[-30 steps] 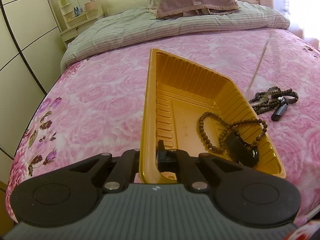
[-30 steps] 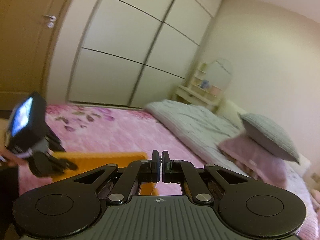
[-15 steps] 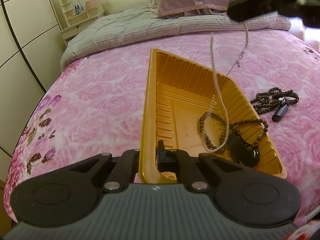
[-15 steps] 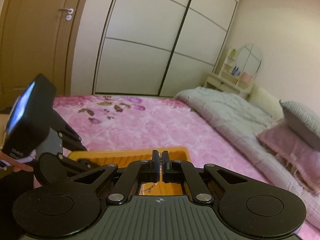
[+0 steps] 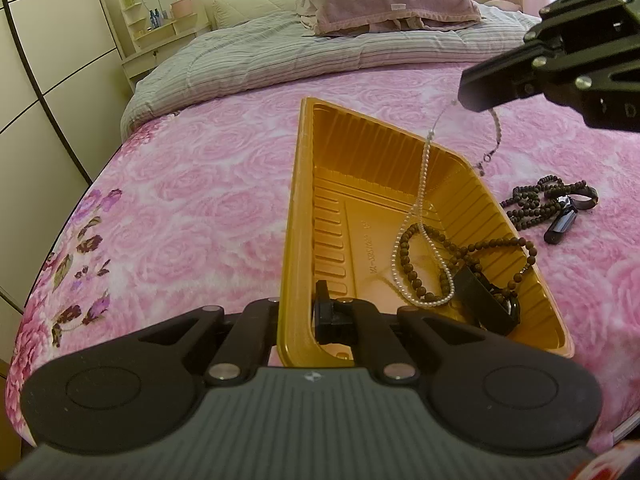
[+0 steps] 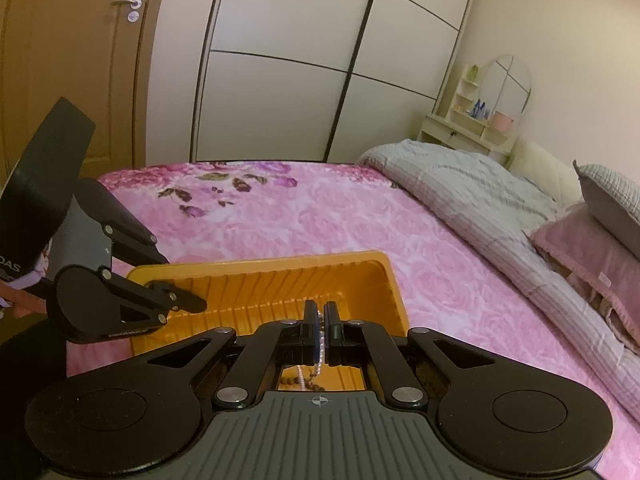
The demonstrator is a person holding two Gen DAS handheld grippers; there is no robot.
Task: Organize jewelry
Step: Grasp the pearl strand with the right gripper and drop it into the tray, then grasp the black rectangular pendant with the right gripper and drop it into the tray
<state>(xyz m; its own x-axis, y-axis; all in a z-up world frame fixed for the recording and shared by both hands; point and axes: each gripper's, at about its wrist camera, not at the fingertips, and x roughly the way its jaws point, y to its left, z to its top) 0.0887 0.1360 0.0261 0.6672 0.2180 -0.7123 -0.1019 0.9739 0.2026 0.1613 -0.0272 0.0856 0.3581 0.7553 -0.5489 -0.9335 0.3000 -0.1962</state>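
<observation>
Your left tool (image 5: 308,312) is clamped on the near wall of the orange tray (image 5: 304,184) on the bed (image 5: 192,208), while your right tool (image 5: 476,96) pinches the pearl necklace (image 5: 420,200), its lower loop resting inside the tray on the brown bead necklace (image 5: 416,272).

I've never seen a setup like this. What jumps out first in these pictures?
A yellow tray sits on a pink rose-patterned bedspread, its near rim pinched by the left gripper. Above it, the right gripper dangles a pearl necklace whose lower loop lies in the tray on a brown bead necklace. More dark beads lie on the bedspread to the tray's right.
</observation>
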